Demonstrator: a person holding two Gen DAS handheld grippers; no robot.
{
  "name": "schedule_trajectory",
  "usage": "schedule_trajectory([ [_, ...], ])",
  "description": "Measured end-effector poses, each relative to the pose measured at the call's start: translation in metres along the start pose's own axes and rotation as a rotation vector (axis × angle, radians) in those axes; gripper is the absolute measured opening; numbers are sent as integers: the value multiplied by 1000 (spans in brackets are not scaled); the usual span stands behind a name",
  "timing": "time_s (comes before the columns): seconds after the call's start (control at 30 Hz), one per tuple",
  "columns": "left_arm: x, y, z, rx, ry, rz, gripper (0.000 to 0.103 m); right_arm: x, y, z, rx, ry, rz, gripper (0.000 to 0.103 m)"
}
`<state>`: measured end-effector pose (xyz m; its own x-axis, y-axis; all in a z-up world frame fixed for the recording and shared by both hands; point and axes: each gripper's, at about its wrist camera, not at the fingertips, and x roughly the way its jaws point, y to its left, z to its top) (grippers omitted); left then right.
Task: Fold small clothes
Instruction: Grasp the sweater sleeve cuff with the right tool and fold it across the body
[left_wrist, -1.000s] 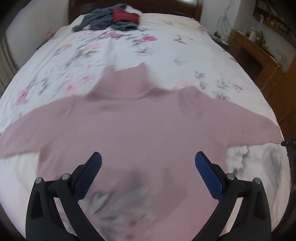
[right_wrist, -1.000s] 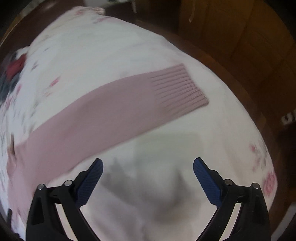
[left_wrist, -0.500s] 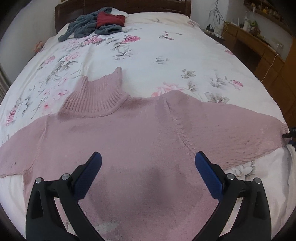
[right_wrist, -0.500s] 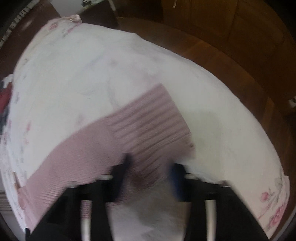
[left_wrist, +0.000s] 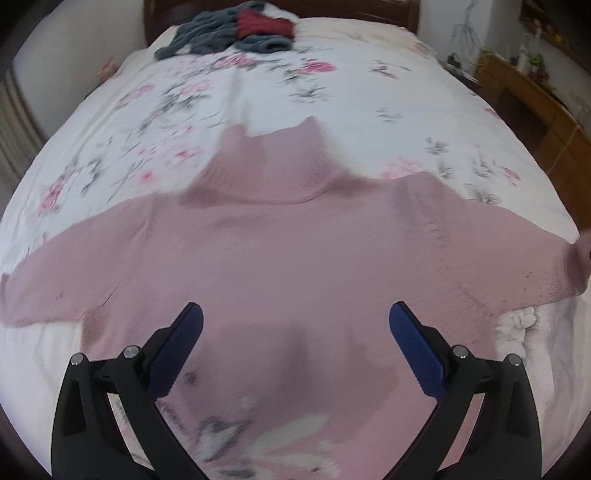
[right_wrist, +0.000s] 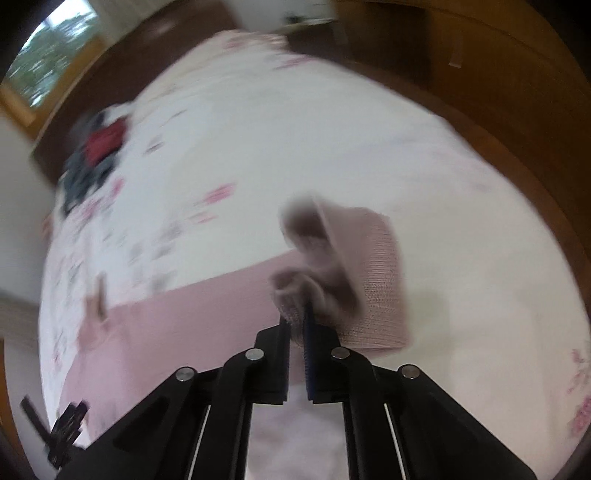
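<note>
A pink turtleneck sweater (left_wrist: 280, 258) lies flat on the floral bedspread (left_wrist: 258, 103), collar pointing away, both sleeves spread sideways. My left gripper (left_wrist: 295, 343) hovers open above the sweater's lower body, nothing between its blue pads. In the right wrist view my right gripper (right_wrist: 297, 317) is shut on the ribbed cuff (right_wrist: 373, 273) of the sweater's right sleeve, which is bunched and lifted off the bed; the sleeve (right_wrist: 192, 306) trails to the left. In the left wrist view that cuff end (left_wrist: 580, 251) curls up at the right edge.
A pile of grey and red clothes (left_wrist: 240, 29) lies at the head of the bed by the dark headboard. Wooden furniture (left_wrist: 535, 96) stands to the right of the bed. A dark wooden floor (right_wrist: 498, 92) borders the bed's right side.
My right gripper closed on the sleeve cuff and lifted it from the bedspread. The left gripper stayed open above the sweater, its view shifting slightly.
</note>
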<state>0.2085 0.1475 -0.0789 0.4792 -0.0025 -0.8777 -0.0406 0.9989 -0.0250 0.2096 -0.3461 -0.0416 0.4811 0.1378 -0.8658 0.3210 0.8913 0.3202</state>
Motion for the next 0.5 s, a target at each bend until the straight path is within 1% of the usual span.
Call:
schedule_trajectory([
  [0.03, -1, 9, -3, -16, 7, 0, 100, 2, 14, 0, -25, 6, 14, 6],
  [0.07, -2, 16, -5, -28, 11, -2, 100, 5, 37, 2, -51, 16, 41, 6],
  [0.1, -3, 26, -8, -44, 17, -4, 100, 9, 62, -6, -84, 29, 81, 6],
  [0.2, -7, 44, -11, -67, 20, -18, 100, 17, 120, -26, -168, 62, 151, 6],
  [0.3, -12, 63, -13, -88, 14, -30, 100, 31, 170, -46, -226, 97, 210, 6],
  [0.4, -15, 77, -14, -108, 12, -42, 100, 48, 210, -66, -264, 144, 261, 6],
  [0.5, -17, 85, -14, -115, 8, -53, 100, 63, 242, -88, -297, 179, 282, 6],
])
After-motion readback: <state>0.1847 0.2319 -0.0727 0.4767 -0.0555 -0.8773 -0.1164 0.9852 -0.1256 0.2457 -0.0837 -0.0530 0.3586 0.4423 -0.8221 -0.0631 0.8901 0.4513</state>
